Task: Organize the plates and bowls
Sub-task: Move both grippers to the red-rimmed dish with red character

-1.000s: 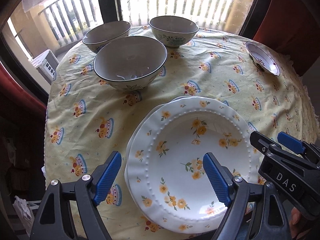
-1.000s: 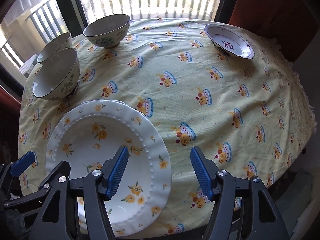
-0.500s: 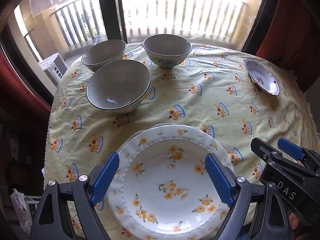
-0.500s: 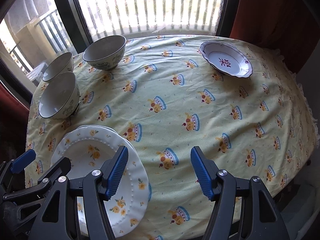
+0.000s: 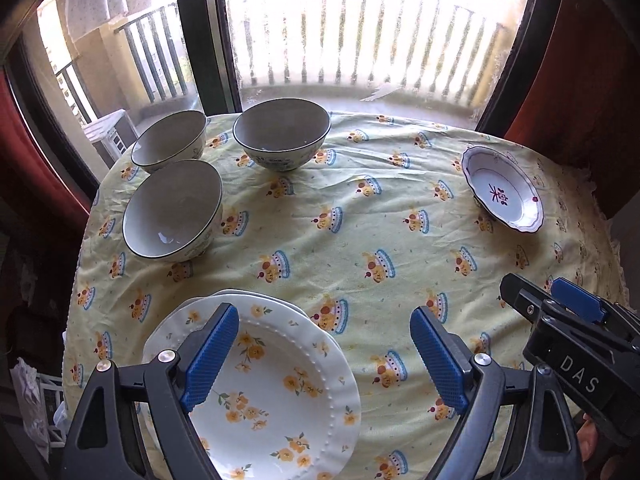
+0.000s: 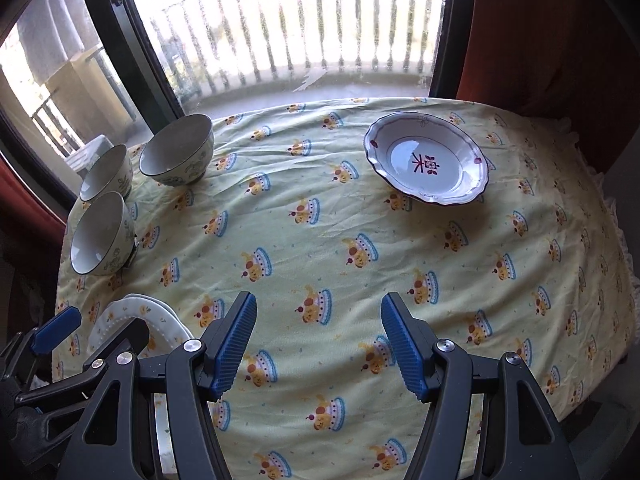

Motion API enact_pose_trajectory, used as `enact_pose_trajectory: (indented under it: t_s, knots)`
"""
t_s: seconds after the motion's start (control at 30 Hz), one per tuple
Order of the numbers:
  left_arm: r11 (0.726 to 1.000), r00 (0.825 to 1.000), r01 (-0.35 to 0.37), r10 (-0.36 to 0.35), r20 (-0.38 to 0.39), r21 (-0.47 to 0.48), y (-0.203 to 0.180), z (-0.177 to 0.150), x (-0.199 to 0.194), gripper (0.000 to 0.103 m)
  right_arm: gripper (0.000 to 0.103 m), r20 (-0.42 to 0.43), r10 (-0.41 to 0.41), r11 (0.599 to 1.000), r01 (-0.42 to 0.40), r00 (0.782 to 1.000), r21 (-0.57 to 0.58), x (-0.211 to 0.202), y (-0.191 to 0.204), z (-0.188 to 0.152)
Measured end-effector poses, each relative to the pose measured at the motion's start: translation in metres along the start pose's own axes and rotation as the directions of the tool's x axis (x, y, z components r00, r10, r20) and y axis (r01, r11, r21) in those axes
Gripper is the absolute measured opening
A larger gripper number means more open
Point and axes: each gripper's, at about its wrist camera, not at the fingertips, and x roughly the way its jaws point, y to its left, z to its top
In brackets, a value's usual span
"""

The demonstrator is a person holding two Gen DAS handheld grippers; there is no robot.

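Both grippers, left (image 5: 324, 356) and right (image 6: 318, 344), hang apart and empty above the counter's (image 6: 360, 248) near edge. The red-rimmed plate (image 6: 426, 160) sits alone near the far right edge; the plate stack (image 5: 272, 380) is near left. The right gripper should probably take that plate by its rim, level, and set it squarely on the stack.

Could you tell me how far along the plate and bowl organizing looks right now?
Done: the flowered plates sit stacked. In hand: nothing; the left gripper and right gripper are open and empty. Left: three bowls stand separately, and the red-patterned dish sits alone.
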Motion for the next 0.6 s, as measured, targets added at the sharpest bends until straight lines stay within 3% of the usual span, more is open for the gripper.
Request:
enact_pose_trajectory:
  t_s: [0.6]
  knots:
    - [0.998, 0.999, -0.039, 0.039, 0.017, -0.045, -0.112, 0.048, 0.038, 0.089, 0.068, 0.014, 0.019, 0.999, -0.019, 1.0, -0.039, 0.034, -0.115, 0.059]
